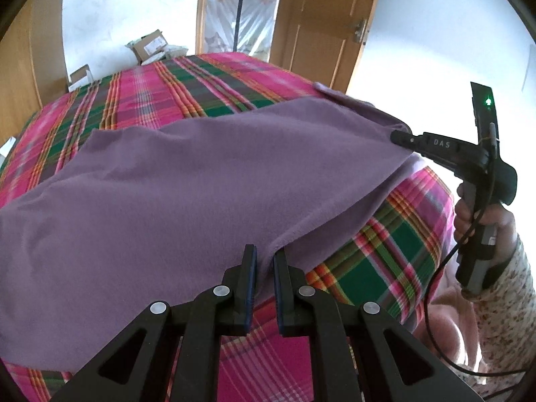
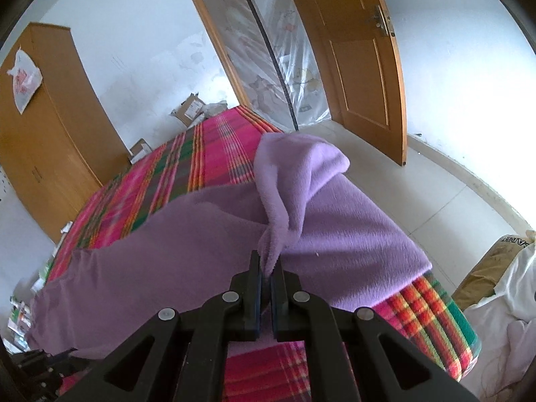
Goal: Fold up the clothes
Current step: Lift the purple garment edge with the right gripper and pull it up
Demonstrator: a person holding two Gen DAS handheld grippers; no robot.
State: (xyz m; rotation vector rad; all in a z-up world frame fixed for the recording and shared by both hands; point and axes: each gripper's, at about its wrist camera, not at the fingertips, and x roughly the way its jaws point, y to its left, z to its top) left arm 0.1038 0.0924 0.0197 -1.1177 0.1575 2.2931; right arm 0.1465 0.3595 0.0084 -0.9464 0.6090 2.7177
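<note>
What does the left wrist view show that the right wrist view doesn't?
Only the left wrist view: the right hand-held gripper from outside, pinching the purple garment's far corner, with the person's hand and patterned sleeve.

Only the right wrist view: the wardrobe with a plastic bag hanging on it, the tiled floor, and the garment bunched in the right jaws.

Both: the garment lying over the plaid bedspread, the open wooden door, cardboard boxes, and each gripper shut on fabric.

White letters "DAS" stand on the side of the right claw (image 1: 400,139), seen from the left wrist. Dark print on a brown bag (image 2: 492,268) is too blurred to read.
</note>
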